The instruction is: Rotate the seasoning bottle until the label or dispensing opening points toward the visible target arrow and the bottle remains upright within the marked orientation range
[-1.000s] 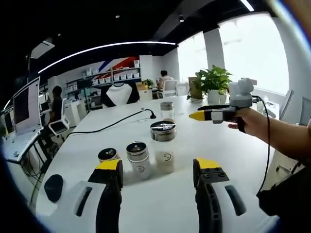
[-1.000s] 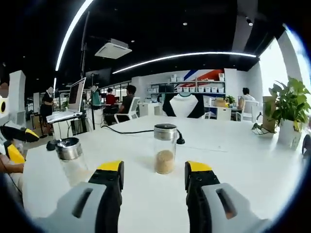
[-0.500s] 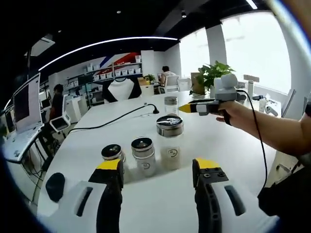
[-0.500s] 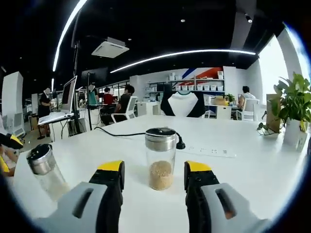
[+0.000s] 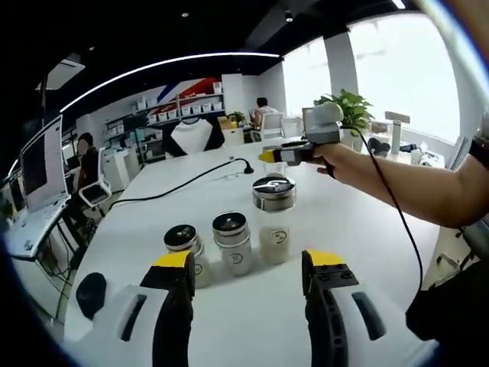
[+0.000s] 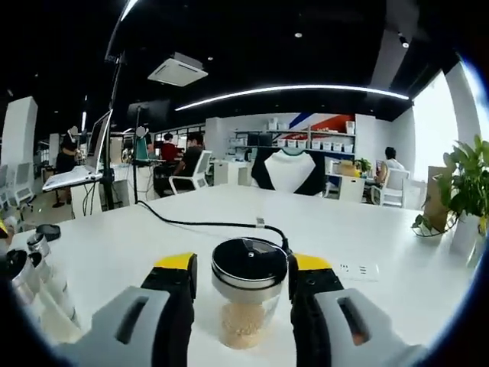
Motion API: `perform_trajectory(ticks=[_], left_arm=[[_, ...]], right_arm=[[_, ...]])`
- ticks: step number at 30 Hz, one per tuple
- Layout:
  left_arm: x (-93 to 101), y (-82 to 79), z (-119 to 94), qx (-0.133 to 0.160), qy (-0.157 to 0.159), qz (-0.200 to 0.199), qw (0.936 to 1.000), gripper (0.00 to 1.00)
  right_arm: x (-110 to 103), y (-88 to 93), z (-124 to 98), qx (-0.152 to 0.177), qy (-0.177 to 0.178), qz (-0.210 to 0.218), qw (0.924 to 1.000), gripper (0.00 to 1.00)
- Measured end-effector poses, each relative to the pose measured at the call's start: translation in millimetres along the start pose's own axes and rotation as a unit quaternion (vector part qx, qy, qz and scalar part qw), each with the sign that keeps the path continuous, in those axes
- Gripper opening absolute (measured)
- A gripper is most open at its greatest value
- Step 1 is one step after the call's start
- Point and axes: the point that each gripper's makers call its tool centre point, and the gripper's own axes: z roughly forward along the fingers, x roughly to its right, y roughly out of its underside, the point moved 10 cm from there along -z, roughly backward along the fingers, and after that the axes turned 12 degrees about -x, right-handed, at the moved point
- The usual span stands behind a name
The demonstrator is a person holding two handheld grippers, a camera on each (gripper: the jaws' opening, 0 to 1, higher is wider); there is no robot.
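A glass seasoning bottle (image 6: 247, 306) with a shiny black lid and golden granules stands upright on the white table (image 6: 153, 252). It sits between the jaws of my right gripper (image 6: 241, 264), which is open; the right jaw looks very close to the glass. In the left gripper view, the right gripper (image 5: 279, 155) reaches in from the right, held by a person's hand (image 5: 336, 162), beyond a row of three bottles: a tall one (image 5: 273, 222), a middle one (image 5: 231, 243) and a short one (image 5: 183, 248). My left gripper (image 5: 249, 264) is open just short of that row.
A black cable (image 6: 206, 224) runs across the table to a white power strip (image 6: 348, 269). Potted plants (image 5: 350, 113) stand at the far right edge. A black round object (image 5: 84, 292) lies at the near left. The row of bottles (image 6: 38, 283) shows at the left.
The right gripper has moved forward until the granule bottle stands between its jaws. The left gripper has edged slightly closer to the three bottles.
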Motion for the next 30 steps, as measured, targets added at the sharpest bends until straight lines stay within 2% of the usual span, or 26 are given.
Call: perform_trajectory(ticks=[9,18,23,30], left_arm=[[-4.5,2.8,-2,-0.003,-0.006,-0.003,1.0,0.59],[-1.0,1.4,-9,0.0,-0.008,-0.001,1.0,0.59],[3.4,1.2,-12,0.006,-0.005,0.0,1.0,0.59],[23.7,-4.8,-16,0.026,0.017,0.007,0.9995,0.59]], right_arm=[[7,-1.1,6,0.0,0.009,0.004,0.9999,0.39],[7,-0.3,-1,-0.004,-0.007,0.002,1.0,0.38],[9,0.1,-24,0.002,-0.016,0.005,0.9999,0.38],[6,6.5,-62,0.0,-0.025,0.001,0.9997,0.38]])
